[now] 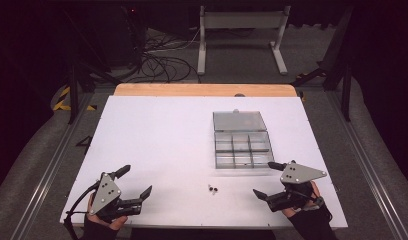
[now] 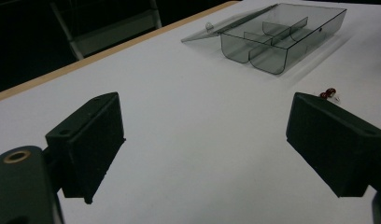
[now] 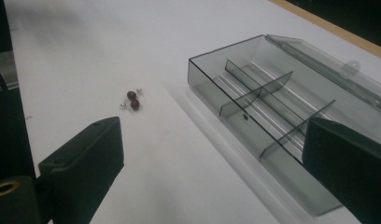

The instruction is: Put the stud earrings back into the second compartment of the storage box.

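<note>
Looking down from the high view, we see a white table (image 1: 157, 150) with a wooden strip along its far edge. A clear grey box (image 1: 242, 141) sits at about 2 o'clock from the table's middle, its lid (image 1: 239, 120) folded flat toward 12 o'clock and its tray split by dividers into small compartments. Two tiny beads (image 1: 213, 188) lie on the table at 6 o'clock from the box, well apart from it. Our left gripper (image 1: 134, 181) hovers at the 7 o'clock corner, jaws spread wide with nothing between them. Our right gripper (image 1: 270, 179) sits at the 5 o'clock corner, just beside the box's near right corner, jaws also wide apart and empty.

Turning to the left gripper view, we see both black jaws apart over bare table. The box (image 2: 272, 39) lies at 1 o'clock with its lid (image 2: 212, 32) open beside it, and the beads (image 2: 328, 93) peek out just above the right-hand jaw.

Turning to the right gripper view, we again see the jaws spread and holding nothing. The two dark red beads (image 3: 133, 100), each on a small metal pin, touch one another at 11 o'clock. The box (image 3: 291, 107) stretches from 12 to 4 o'clock, its compartments bare as far as we can tell.
</note>
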